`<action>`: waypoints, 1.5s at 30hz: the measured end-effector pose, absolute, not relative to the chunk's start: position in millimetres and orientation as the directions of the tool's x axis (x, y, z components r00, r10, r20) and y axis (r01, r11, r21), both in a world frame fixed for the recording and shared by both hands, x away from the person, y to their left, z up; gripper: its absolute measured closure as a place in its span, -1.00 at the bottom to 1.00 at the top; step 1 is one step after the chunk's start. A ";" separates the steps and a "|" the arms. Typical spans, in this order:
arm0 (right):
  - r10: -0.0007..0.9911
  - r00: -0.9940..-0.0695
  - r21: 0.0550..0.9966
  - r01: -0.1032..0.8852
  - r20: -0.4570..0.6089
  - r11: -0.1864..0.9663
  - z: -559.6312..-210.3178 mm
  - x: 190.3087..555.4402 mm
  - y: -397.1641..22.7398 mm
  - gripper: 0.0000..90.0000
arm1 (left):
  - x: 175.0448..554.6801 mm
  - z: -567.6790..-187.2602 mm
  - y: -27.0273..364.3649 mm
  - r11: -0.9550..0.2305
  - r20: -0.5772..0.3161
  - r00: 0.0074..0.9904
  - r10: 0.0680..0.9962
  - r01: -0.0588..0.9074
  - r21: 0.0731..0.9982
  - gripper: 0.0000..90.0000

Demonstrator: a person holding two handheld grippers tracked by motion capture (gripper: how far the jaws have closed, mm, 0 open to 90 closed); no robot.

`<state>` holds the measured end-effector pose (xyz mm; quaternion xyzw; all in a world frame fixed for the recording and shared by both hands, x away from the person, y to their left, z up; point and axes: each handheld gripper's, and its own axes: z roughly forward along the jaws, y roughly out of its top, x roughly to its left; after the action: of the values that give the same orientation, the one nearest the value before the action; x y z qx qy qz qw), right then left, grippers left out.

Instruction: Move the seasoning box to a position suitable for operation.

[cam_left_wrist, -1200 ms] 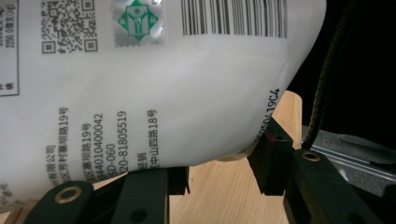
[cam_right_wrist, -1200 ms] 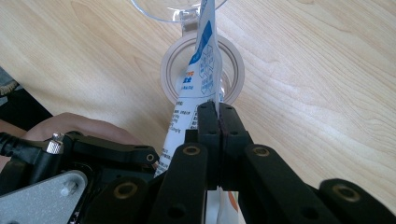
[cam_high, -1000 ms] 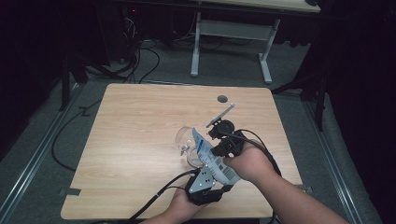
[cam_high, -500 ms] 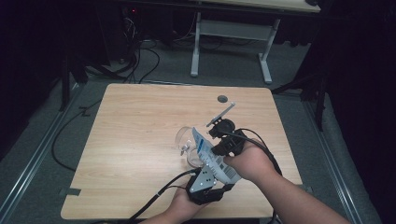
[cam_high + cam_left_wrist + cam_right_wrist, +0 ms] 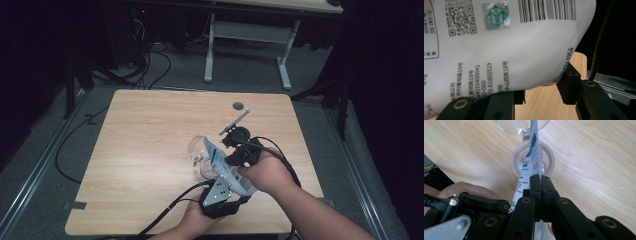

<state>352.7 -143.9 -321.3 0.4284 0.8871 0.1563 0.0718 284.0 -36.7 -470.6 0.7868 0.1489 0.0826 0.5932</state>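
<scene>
Nothing moved: both grippers [image 5: 220, 192] [image 5: 541, 185] still clamp pouch [image 5: 225, 167] over glass [image 5: 197, 150].

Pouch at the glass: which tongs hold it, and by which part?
Both hold the white printed pouch. The right tongs are shut on its thin edge, above the clear glass; the left tongs grip its lower bulging body.

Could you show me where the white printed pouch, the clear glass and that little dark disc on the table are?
white printed pouch [image 5: 506, 50]: left gripper view, its printed face.
clear glass [image 5: 196, 145]: high view, its bowl.
dark disc [image 5: 238, 105]: high view, its centre.
</scene>
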 end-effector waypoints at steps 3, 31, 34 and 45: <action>0.779 -0.627 0.337 0.735 0.004 0.589 -321.0 352.9 -143.7 1.00 | 283.9 -470.5 -36.6 -0.251 -0.047 0.942 0.332 0.136 0.958 0.40; 0.760 -0.649 0.331 0.716 -0.005 0.614 -321.6 353.3 -140.9 1.00 | 283.9 -470.0 -36.8 -0.245 -0.053 0.942 0.333 0.141 0.959 0.40; 0.761 -0.649 0.330 0.717 -0.006 0.614 -322.1 353.4 -141.2 1.00 | 283.8 -470.2 -37.0 -0.245 -0.054 0.942 0.332 0.142 0.959 0.40; 0.783 -0.622 0.318 0.742 -0.002 0.591 -321.3 351.6 -139.1 1.00 | 284.0 -469.1 -37.3 -0.245 -0.057 0.942 0.331 0.144 0.959 0.40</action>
<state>351.6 -139.1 -321.3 0.4287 0.8890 0.1445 0.0710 284.0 -37.3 -469.1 0.7850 0.1514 0.0783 0.5956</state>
